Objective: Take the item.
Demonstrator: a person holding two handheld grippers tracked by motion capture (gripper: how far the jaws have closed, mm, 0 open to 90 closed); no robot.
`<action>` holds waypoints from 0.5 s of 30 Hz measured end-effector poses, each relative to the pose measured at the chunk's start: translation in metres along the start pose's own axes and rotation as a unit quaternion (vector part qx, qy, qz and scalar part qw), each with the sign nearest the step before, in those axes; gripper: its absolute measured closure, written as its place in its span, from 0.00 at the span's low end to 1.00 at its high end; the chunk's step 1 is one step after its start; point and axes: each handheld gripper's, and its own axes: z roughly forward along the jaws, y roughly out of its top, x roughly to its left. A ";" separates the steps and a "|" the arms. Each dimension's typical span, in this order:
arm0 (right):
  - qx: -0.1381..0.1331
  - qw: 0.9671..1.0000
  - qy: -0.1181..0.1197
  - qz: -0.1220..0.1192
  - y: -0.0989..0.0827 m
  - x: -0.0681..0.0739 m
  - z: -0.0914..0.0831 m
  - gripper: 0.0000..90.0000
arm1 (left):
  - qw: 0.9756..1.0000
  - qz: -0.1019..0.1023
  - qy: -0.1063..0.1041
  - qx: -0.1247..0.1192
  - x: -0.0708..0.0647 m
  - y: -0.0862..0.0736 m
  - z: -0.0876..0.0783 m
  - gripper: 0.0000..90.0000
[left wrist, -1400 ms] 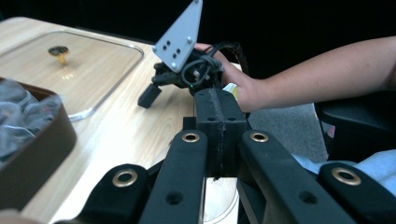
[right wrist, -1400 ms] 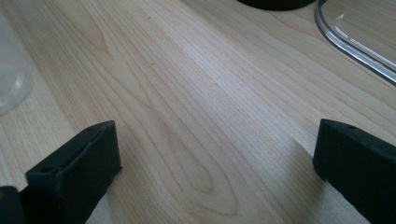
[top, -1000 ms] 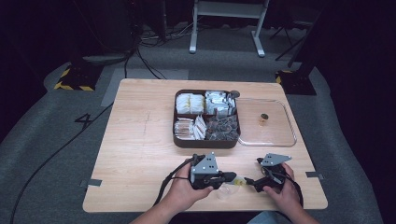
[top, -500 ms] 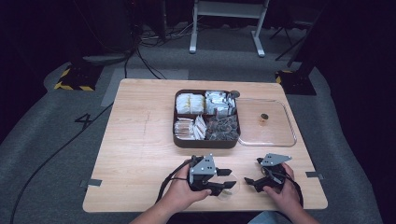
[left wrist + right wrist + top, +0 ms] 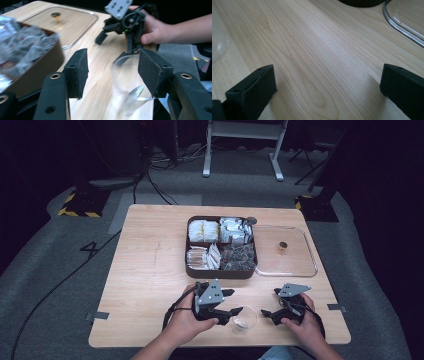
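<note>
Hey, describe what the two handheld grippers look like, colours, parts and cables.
Both are black. The left gripper and right gripper each carry a grey three-cornered plate with small holes on top. A black cable loops from the left one. The jaws end in flat black pads. The forearms are bare, no sleeves.

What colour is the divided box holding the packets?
Dark brown; the divided box shows best in the high view, its rim and outer wall plainly visible.
</note>
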 end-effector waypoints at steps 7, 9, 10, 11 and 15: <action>0.000 1.000 -0.002 0.001 0.000 0.000 0.000 0.00 | 0.998 -0.024 0.059 0.023 0.013 -0.011 -0.024 0.43; 0.000 1.000 -0.003 0.001 0.000 0.000 0.000 0.00 | 0.997 -0.032 0.071 0.026 0.015 -0.015 -0.030 0.42; 0.000 1.000 -0.003 0.001 0.000 0.000 0.000 0.00 | 0.996 -0.035 0.077 0.029 0.016 -0.017 -0.033 0.42; 0.000 1.000 -0.002 0.002 0.000 0.000 0.000 0.00 | 0.996 -0.037 0.081 0.030 0.017 -0.019 -0.036 0.42; 0.000 1.000 -0.007 0.005 0.000 0.000 0.000 0.00 | 0.994 -0.048 0.097 0.034 0.021 -0.028 -0.047 0.41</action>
